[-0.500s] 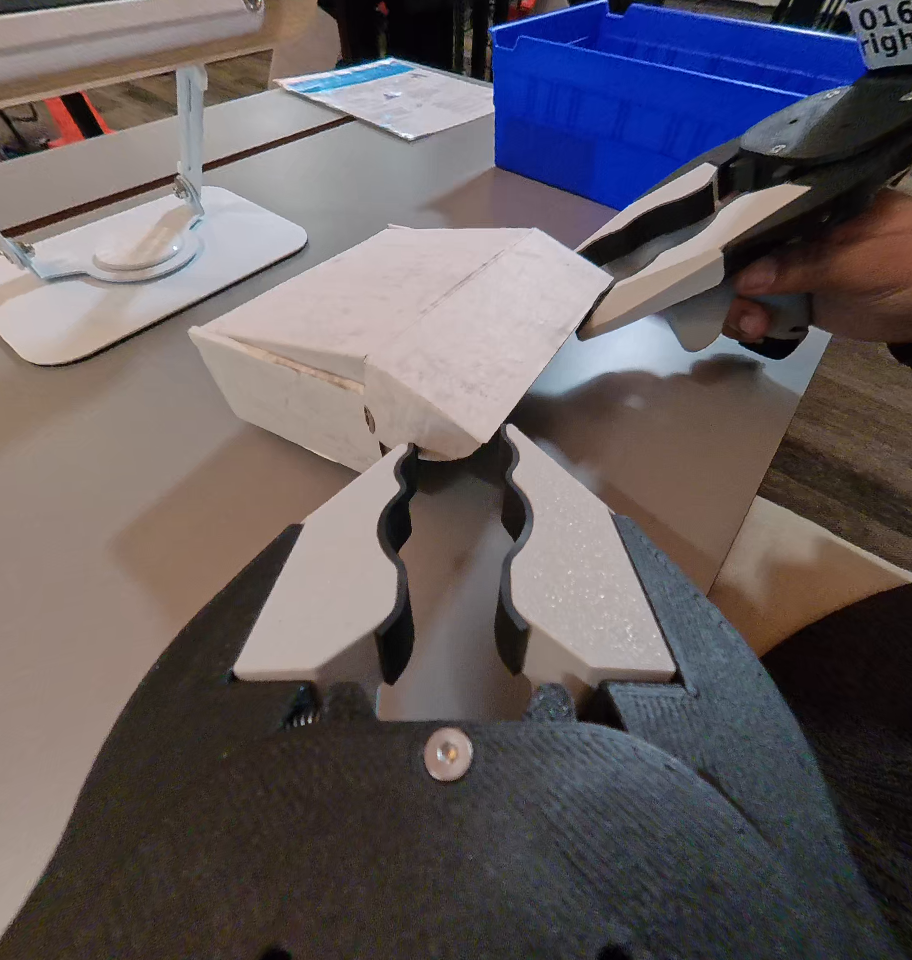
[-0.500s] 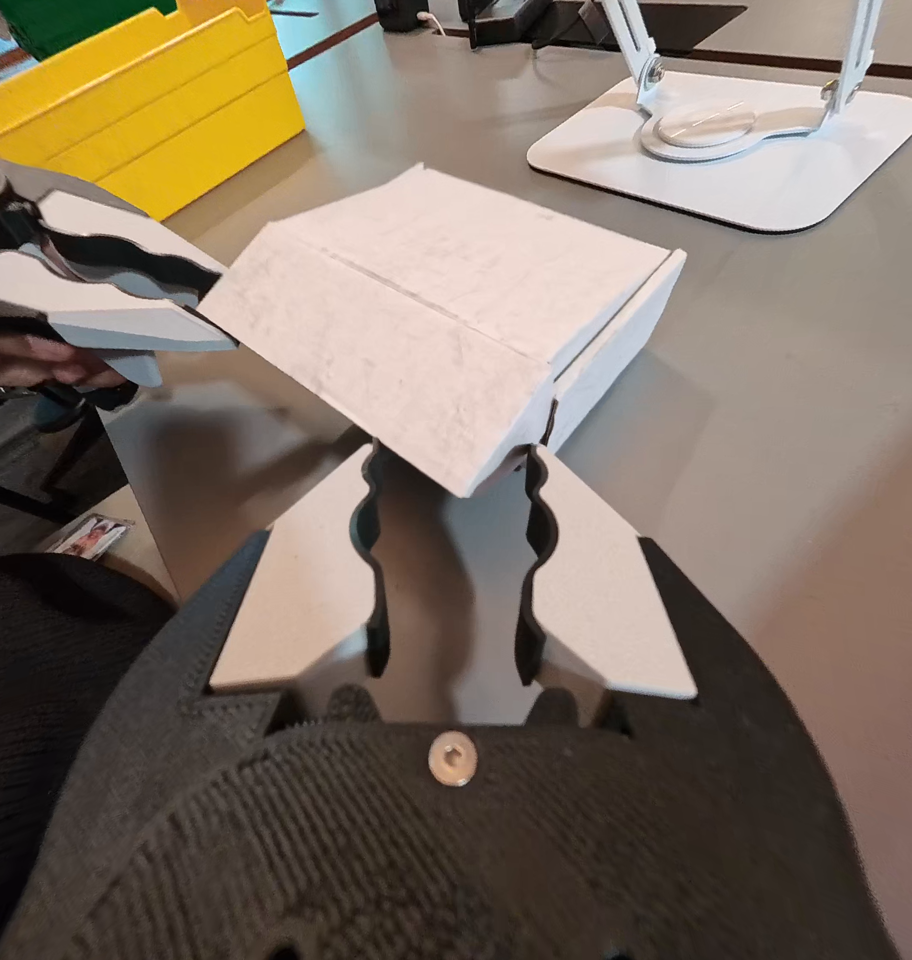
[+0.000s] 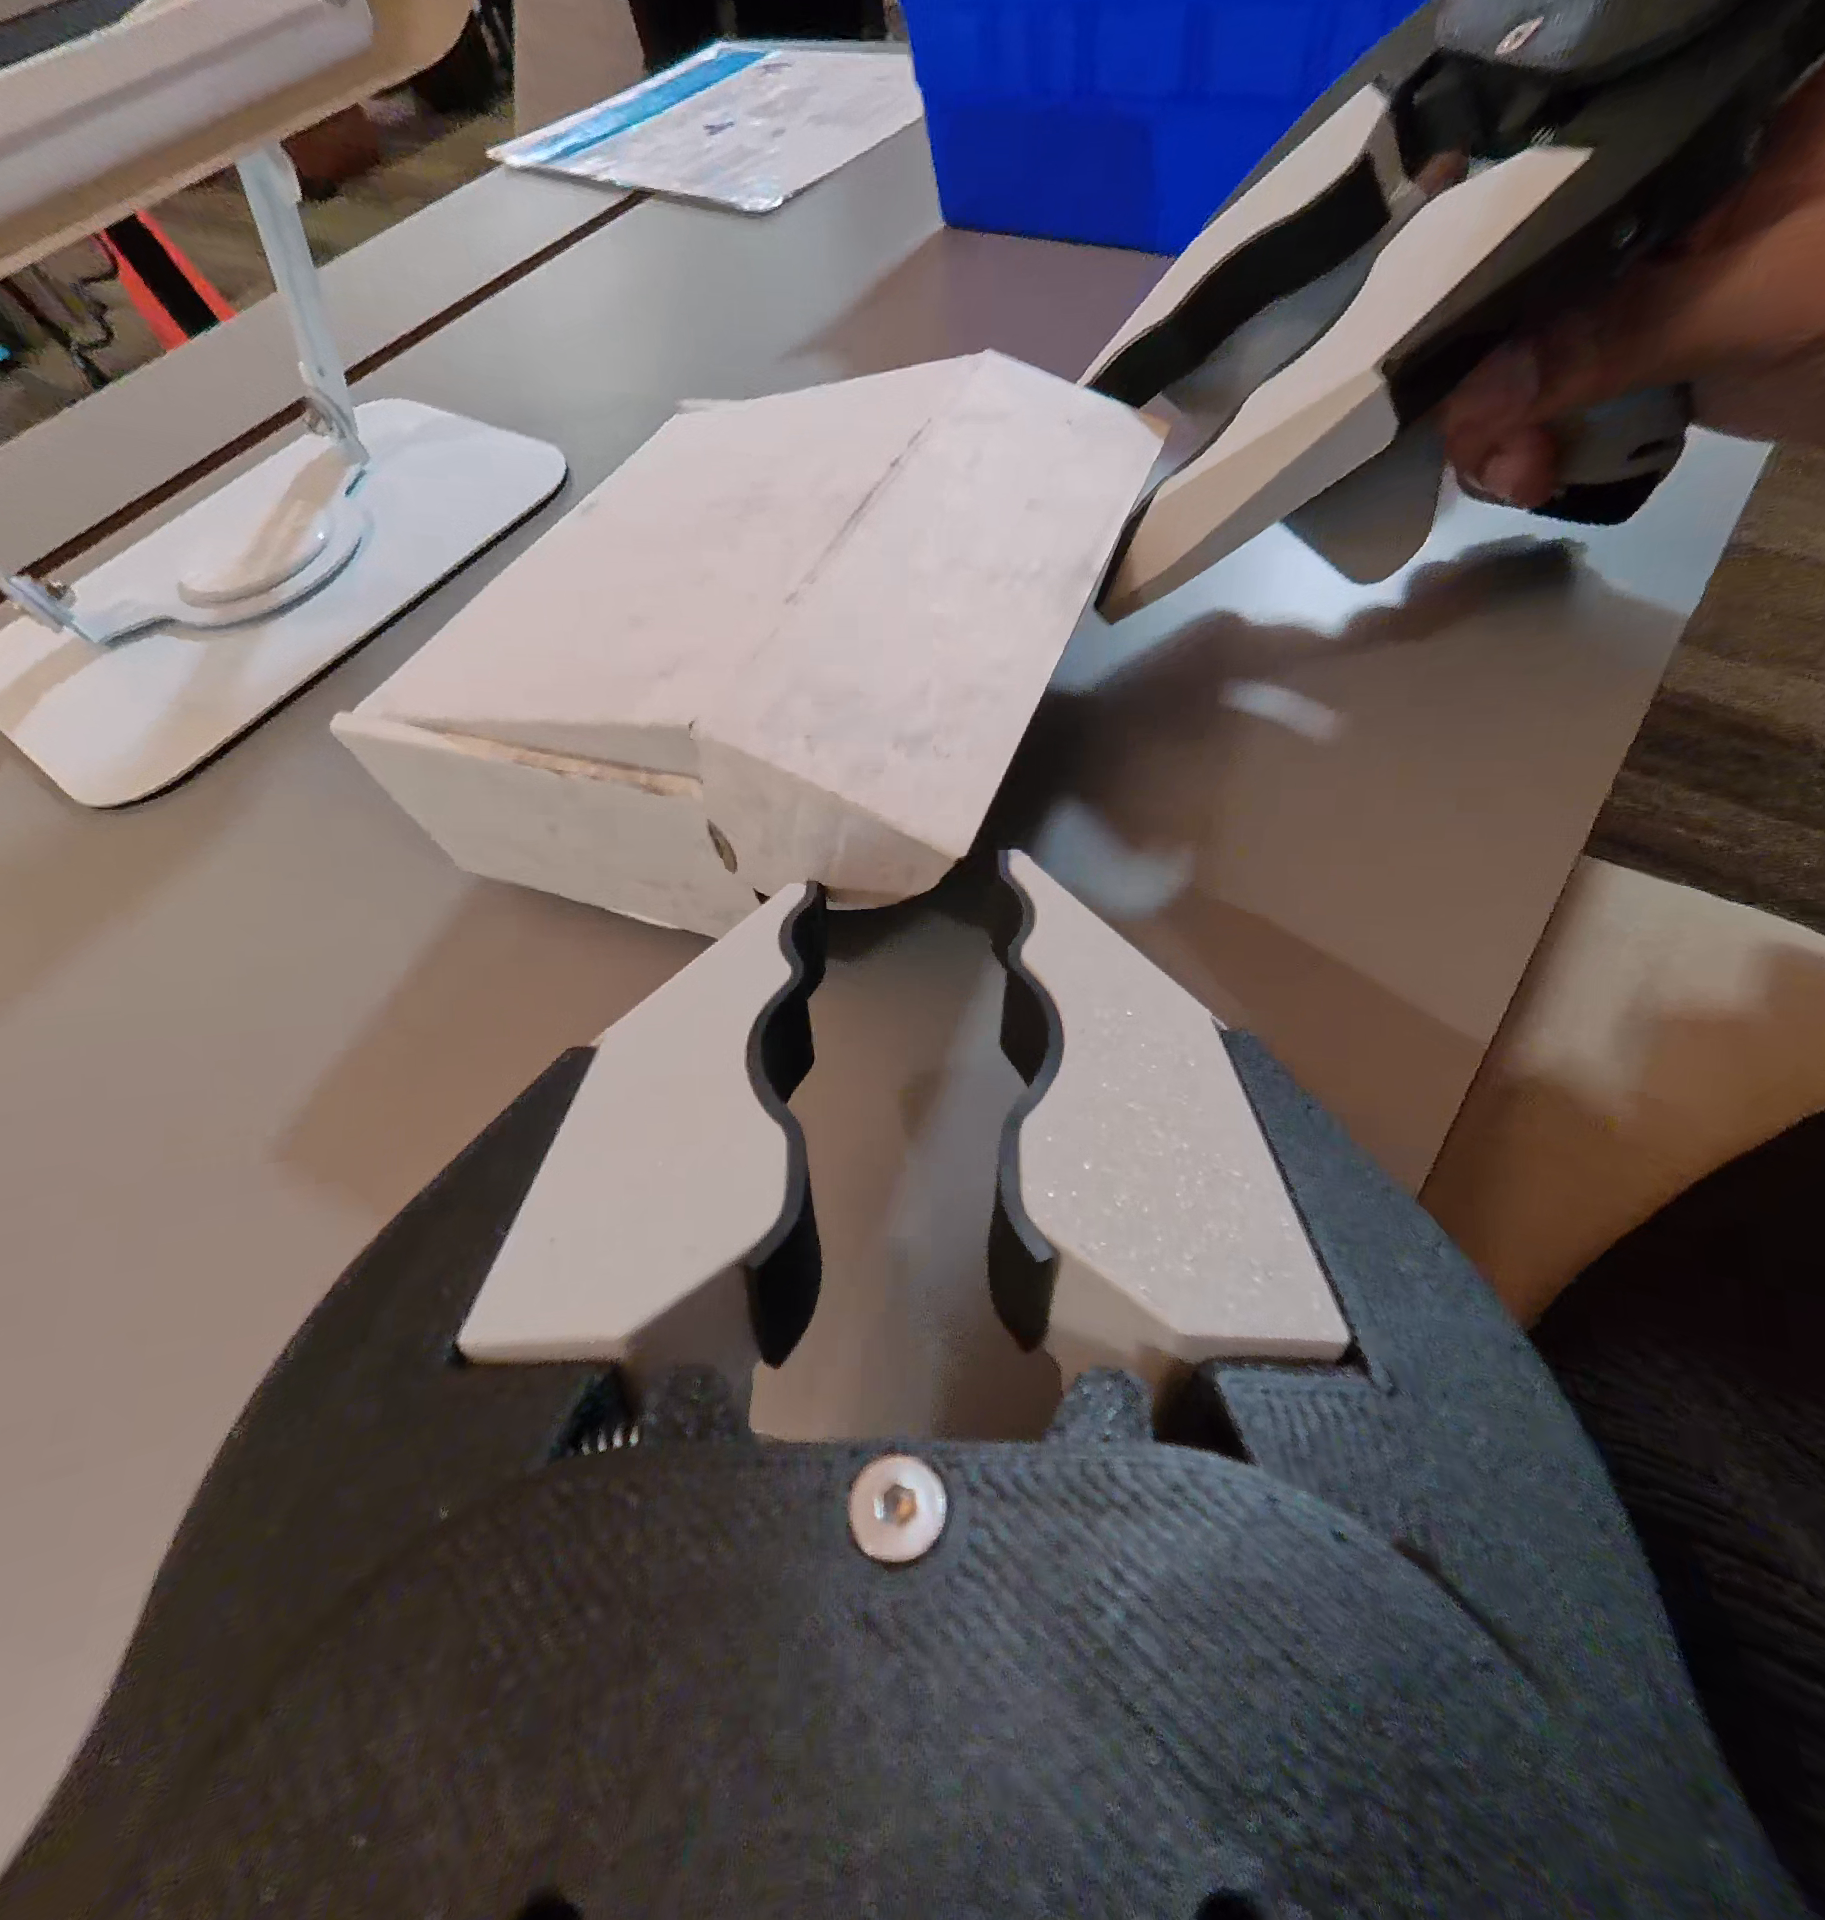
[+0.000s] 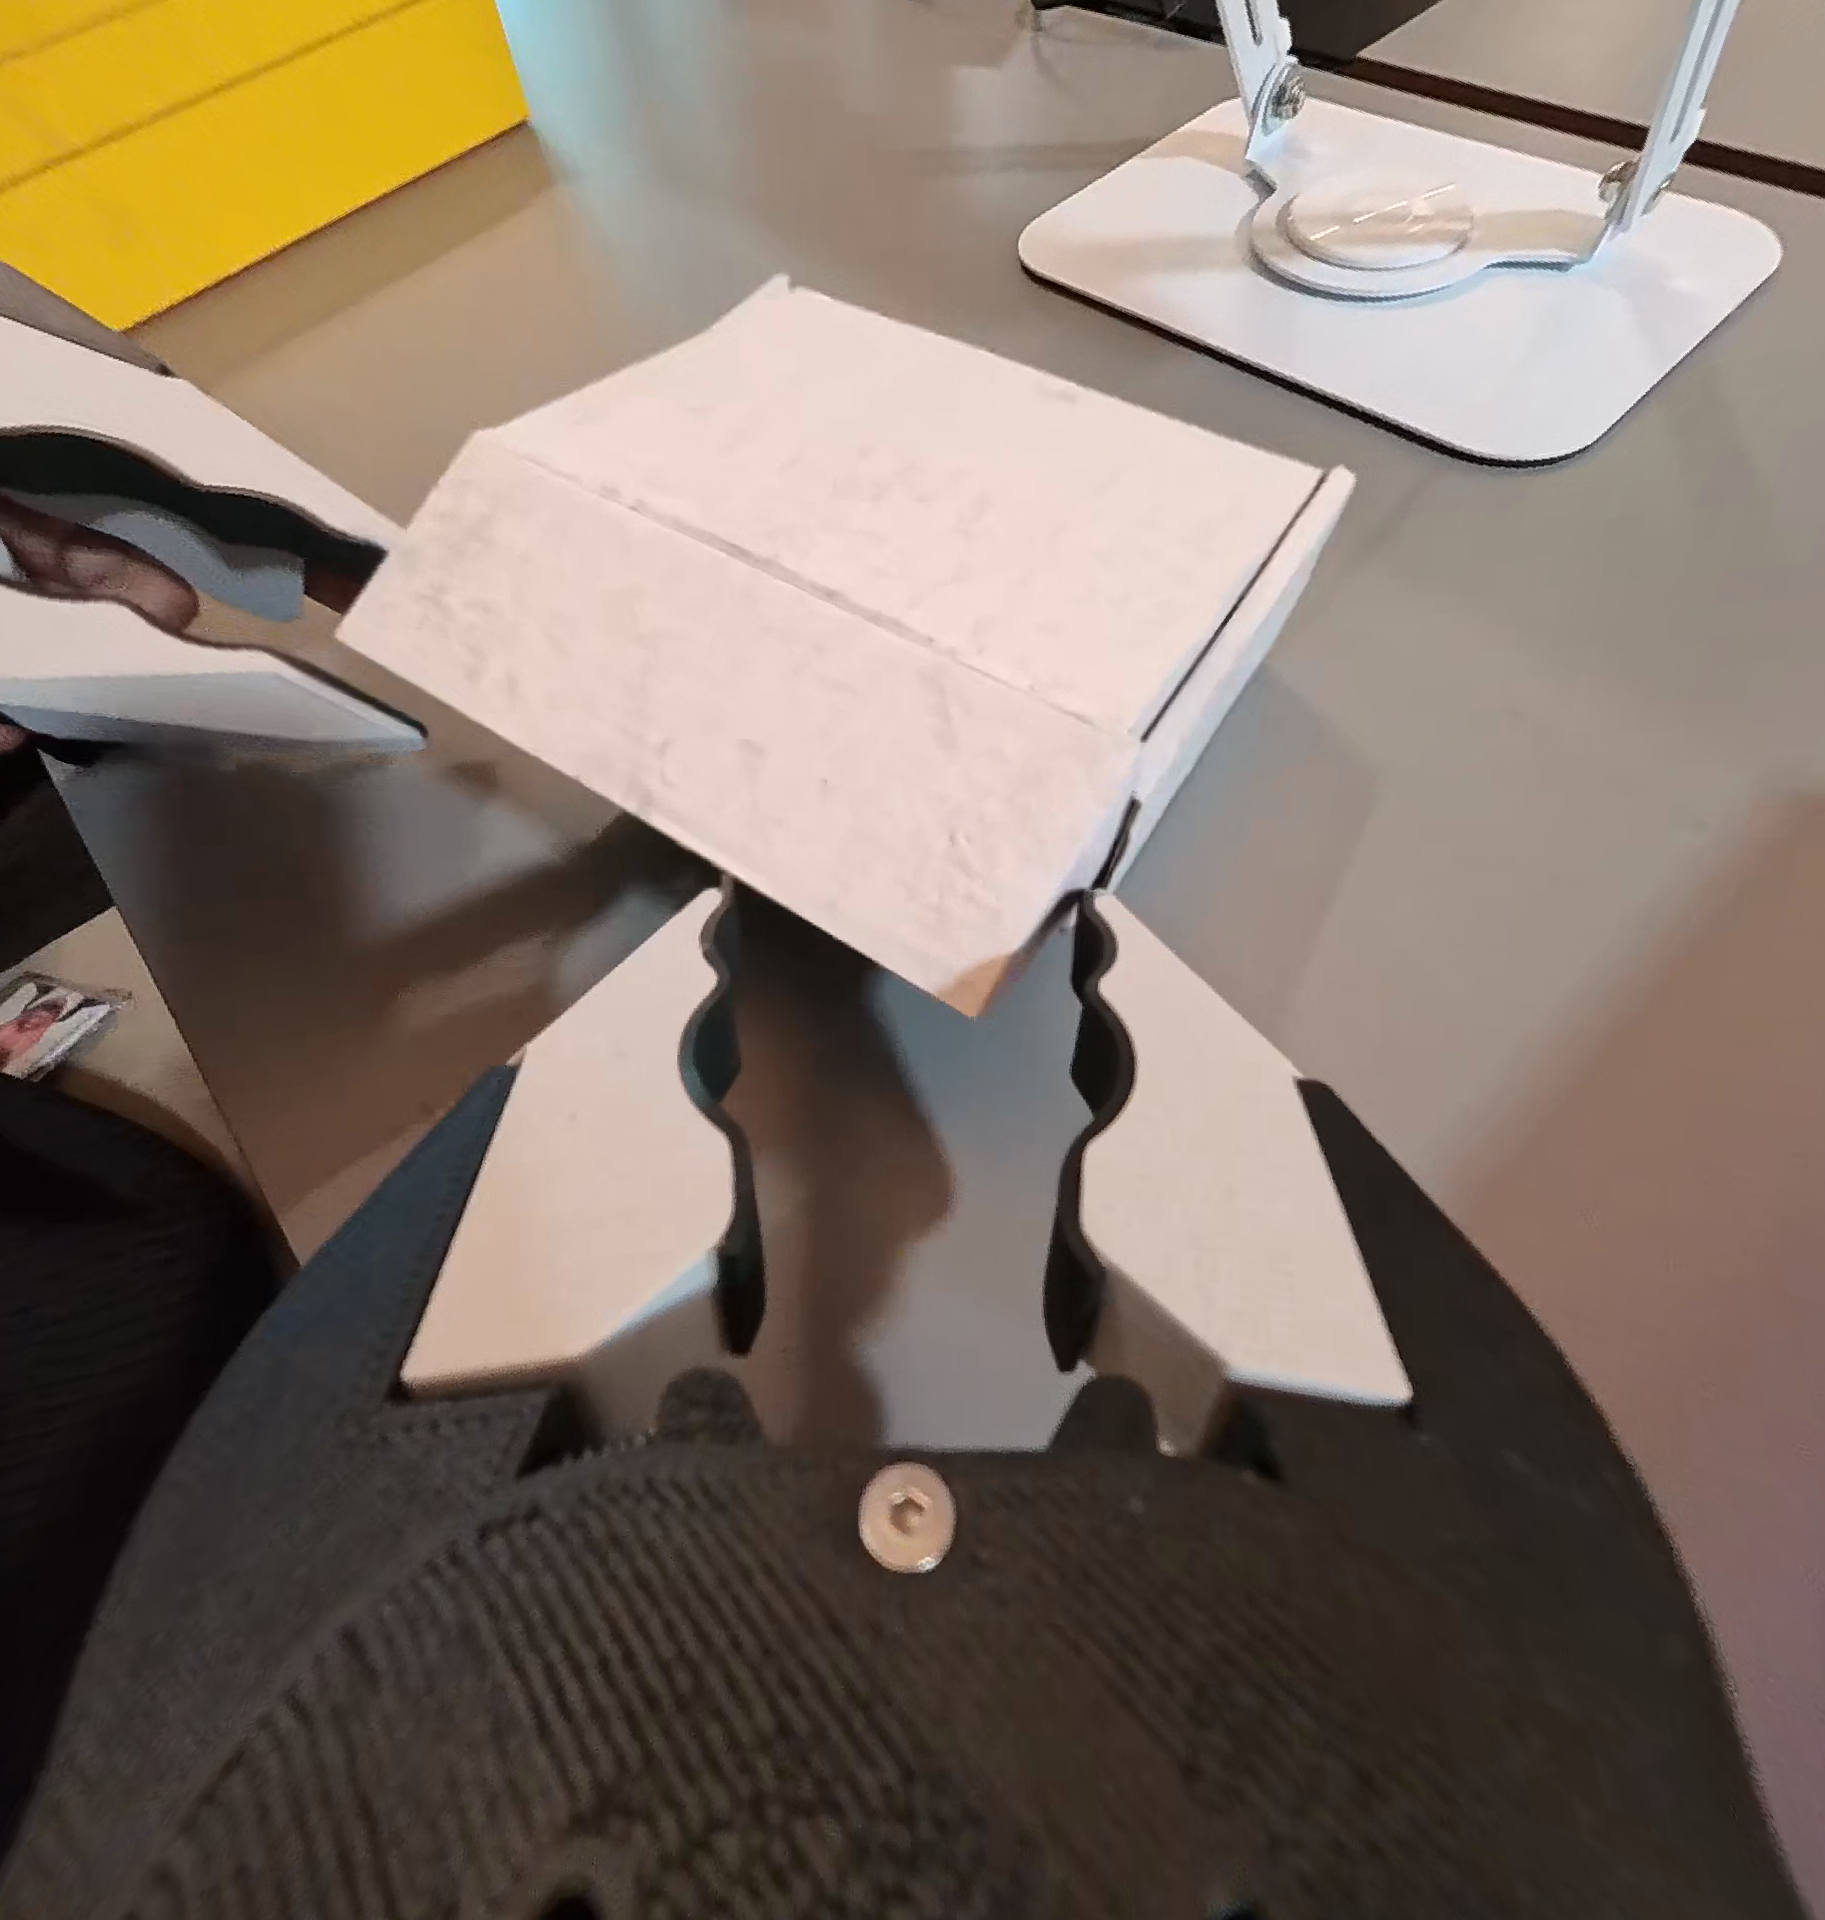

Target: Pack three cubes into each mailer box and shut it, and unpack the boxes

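White cardboard, your mailer box point(image 3: 742, 623) sits on the grey table point(image 3: 160, 1039) near the white stand base point(image 3: 264, 582), its front flap sticking out towards you. Your left gripper point(image 3: 908, 894) and right gripper point(image 4: 903, 909) both gape, unclenched, at the flap's two near corners, grasping nothing.

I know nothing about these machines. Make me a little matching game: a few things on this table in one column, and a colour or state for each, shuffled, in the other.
Things:
1. mailer box
2. bin behind the box in the left wrist view
3. bin at the top left of the right wrist view
4. left gripper

Descriptions:
A. yellow
B. open
C. white, front flap sticking out untucked
D. blue

Pairs: 1-C, 2-D, 3-A, 4-B
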`<state>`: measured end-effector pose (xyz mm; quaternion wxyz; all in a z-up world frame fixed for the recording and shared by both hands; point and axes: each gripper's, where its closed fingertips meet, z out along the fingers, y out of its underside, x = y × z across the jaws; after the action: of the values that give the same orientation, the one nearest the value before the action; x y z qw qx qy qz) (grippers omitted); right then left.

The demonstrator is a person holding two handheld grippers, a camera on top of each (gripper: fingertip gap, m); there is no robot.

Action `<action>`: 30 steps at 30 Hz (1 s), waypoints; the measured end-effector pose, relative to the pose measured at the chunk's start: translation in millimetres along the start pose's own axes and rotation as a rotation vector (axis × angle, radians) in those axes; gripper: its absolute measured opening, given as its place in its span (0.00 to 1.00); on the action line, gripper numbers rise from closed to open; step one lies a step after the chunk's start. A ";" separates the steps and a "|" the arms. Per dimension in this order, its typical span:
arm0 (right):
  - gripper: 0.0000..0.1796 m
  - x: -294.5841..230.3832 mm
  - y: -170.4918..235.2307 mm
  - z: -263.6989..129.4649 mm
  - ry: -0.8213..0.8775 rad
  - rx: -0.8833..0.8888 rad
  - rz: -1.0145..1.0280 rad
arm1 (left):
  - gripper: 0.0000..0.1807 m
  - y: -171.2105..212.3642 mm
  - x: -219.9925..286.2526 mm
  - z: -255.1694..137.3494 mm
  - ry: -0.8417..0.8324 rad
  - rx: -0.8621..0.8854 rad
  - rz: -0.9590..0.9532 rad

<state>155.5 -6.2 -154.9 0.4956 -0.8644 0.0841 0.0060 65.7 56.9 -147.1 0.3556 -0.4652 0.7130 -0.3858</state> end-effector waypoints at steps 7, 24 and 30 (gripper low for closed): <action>0.30 -1.9 -0.7 -0.2 -0.038 0.018 0.020 | 0.22 6.3 -21.9 2.2 -0.116 -0.031 0.005; 0.23 3.3 -5.6 -5.0 0.046 0.024 -0.092 | 0.12 -14.0 -18.4 -5.4 -0.053 0.093 -0.068; 0.25 1.2 -4.8 -3.2 0.042 0.017 -0.100 | 0.12 -10.6 -19.0 -4.1 -0.039 0.081 -0.098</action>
<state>157.2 -6.8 -149.3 0.5006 -0.8633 0.0512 -0.0377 72.2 72.7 -133.1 0.3687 -0.4922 0.6660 -0.4221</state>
